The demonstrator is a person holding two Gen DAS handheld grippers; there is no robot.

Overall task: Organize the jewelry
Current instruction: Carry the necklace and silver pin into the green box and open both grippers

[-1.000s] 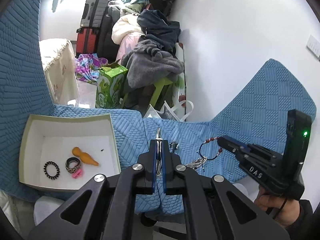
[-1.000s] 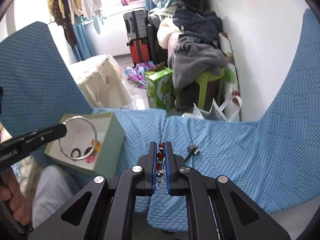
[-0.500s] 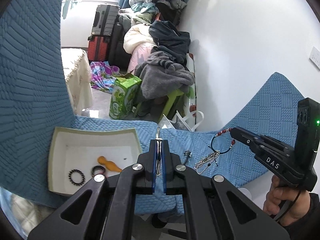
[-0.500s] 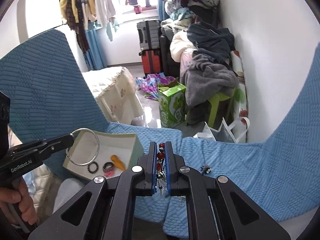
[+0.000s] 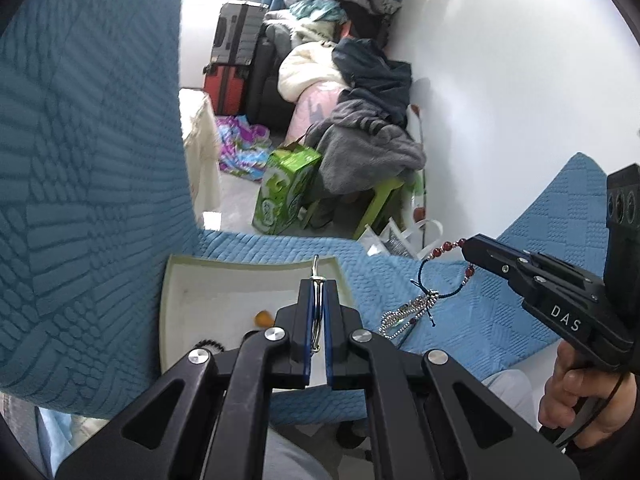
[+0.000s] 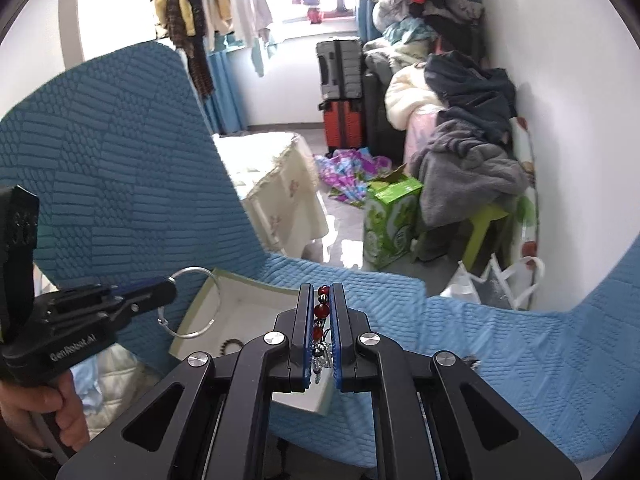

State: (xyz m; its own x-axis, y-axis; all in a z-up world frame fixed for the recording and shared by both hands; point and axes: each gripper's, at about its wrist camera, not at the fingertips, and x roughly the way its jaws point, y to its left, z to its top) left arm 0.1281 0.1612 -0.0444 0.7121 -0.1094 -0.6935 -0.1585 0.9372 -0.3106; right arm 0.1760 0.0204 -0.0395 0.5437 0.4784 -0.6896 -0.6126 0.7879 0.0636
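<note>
My left gripper [image 5: 317, 286] is shut on a thin silver bangle [image 5: 316, 270], which hangs as a full ring [image 6: 191, 303] in the right wrist view. It hovers over the white open box [image 5: 176, 280], where an orange piece [image 5: 262, 319] and a dark bead ring [image 5: 210, 344] lie. My right gripper [image 6: 321, 292] is shut on a red-bead bracelet [image 6: 322, 312]. From the left wrist view that bracelet [image 5: 434, 276] dangles with silver chains above the blue quilted cover [image 5: 460, 320], right of the box.
A small dark trinket [image 6: 472, 360] lies on the blue cover [image 6: 500, 340] to the right. Beyond the cover's edge stand a green carton [image 6: 390, 220], a green stool with piled clothes [image 6: 468, 176], suitcases [image 6: 340, 92] and a cloth-covered table [image 6: 276, 184]. A white wall [image 5: 520, 100] runs along the right.
Both grippers have travelled left toward the box with their pieces still gripped. The box now lies under the left gripper, and the bracelet has risen off the cover.
</note>
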